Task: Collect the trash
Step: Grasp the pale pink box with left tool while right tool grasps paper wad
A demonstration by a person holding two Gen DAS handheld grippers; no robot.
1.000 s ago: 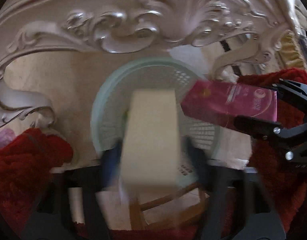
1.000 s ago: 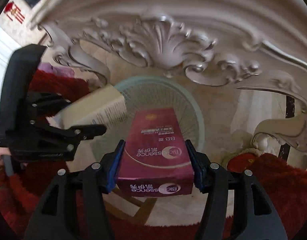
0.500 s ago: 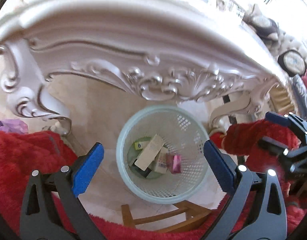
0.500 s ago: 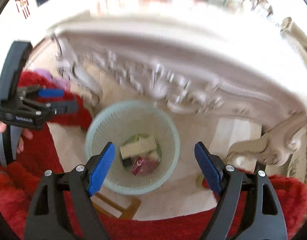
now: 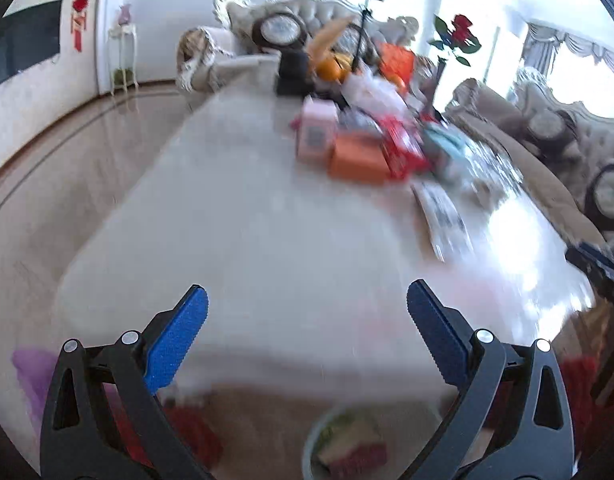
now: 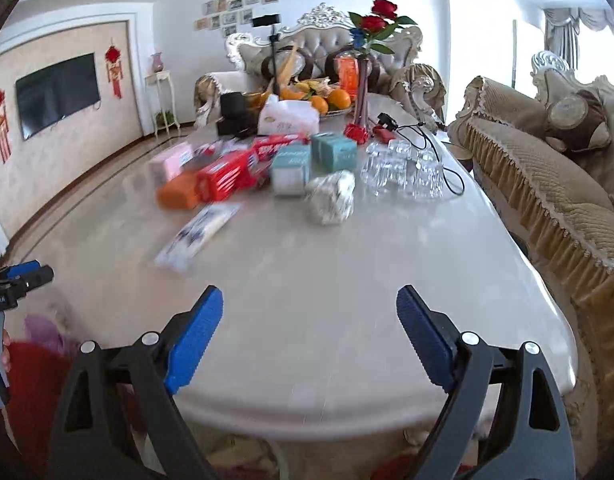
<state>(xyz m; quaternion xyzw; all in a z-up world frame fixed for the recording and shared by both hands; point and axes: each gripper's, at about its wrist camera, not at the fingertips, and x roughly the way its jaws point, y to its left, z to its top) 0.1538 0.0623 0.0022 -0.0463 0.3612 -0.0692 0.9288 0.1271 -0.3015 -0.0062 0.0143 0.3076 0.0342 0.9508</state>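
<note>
teal boxes (image 6: 319, 156): two, ahead of the right gripper;
red roses (image 6: 377, 16): two, far ahead;
grippers: two;
glasses (image 6: 403, 168): several, uncountable

L gripper (image 5: 307, 312): jaws wide apart, nothing btwn pads, aimed fwd and tilted down.
L pads (image 5: 179, 340): blue, ribbed, both bare.
R gripper (image 6: 309, 316): jaws opening, wide gap, nothing btwn them, tilted down too.
R pads (image 6: 195, 340): blue, bare.
Spacing: L gripper tip shows at far left of R gripper's view, well apart from R jaws.
Hand: fingertips (image 6: 5, 354) behind L gripper's handle, left of R jaws.
</note>
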